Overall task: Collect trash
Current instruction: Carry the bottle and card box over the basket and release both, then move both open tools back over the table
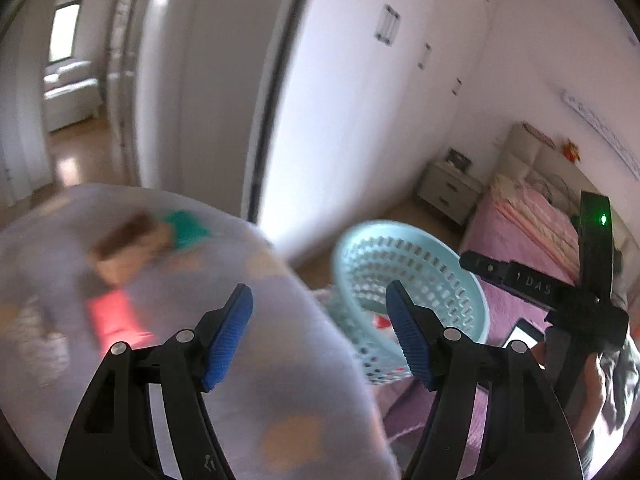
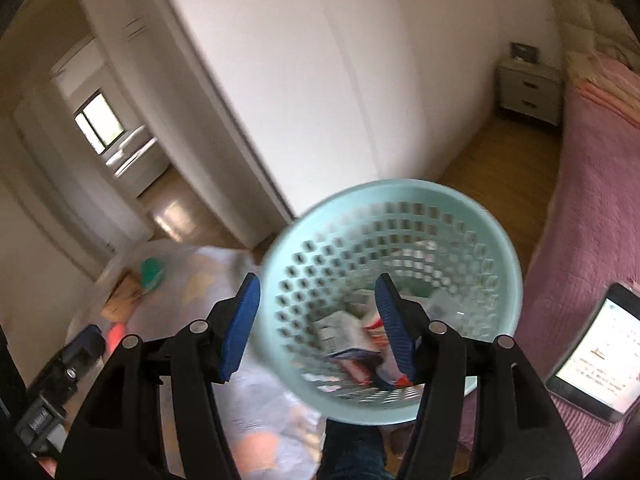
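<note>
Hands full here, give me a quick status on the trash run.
Left hand-held gripper open by the bag. Right hand-held gripper at the basket, grip unclear. Trash inside. Nothing blocking.

Tilted mint basket (image 2: 400,240) holds trash (image 2: 352,336); translucent bag (image 1: 160,280) beside.

we see soft daylight, bright overall. the source looks like the far-room window (image 2: 98,122), blown out, with glare on the wood floor (image 2: 168,216) by the doorway. motion blur smears the trash bag (image 1: 160,300) and the basket (image 2: 394,280) rim; gripper fingers stay sharp. heavy fisheye bending at the wardrobe (image 1: 360,100) edges, dark vignette in the corners. shadows are weak.
</note>
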Available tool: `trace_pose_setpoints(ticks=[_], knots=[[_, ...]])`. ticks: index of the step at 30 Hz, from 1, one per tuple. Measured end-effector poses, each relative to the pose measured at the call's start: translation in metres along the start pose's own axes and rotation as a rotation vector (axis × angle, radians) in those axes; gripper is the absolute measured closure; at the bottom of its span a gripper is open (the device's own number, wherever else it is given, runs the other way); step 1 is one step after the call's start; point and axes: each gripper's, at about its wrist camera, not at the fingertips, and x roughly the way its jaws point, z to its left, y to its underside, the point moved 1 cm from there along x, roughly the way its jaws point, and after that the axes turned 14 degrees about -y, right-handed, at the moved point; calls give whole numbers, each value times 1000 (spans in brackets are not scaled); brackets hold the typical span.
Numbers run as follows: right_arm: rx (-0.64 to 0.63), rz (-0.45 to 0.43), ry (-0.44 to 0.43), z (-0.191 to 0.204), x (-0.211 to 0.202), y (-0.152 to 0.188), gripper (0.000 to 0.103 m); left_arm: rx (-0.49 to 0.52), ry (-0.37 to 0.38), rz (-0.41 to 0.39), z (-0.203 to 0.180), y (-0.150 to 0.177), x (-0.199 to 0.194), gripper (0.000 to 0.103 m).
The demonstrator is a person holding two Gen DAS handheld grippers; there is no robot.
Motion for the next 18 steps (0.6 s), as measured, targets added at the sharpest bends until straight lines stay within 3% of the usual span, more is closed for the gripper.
trace_pose_setpoints(ticks=[8,12,18], knots=[[-126,84,-81,81,33,19,47,-156,-183,-22,99,7,-32,36],[-184,122,-115,116,51,32,47,-208,-211,3,145,14,-33,36],[-241,177,-140,153,75,48,47,-226,-209,68,178,28,-19,31]])
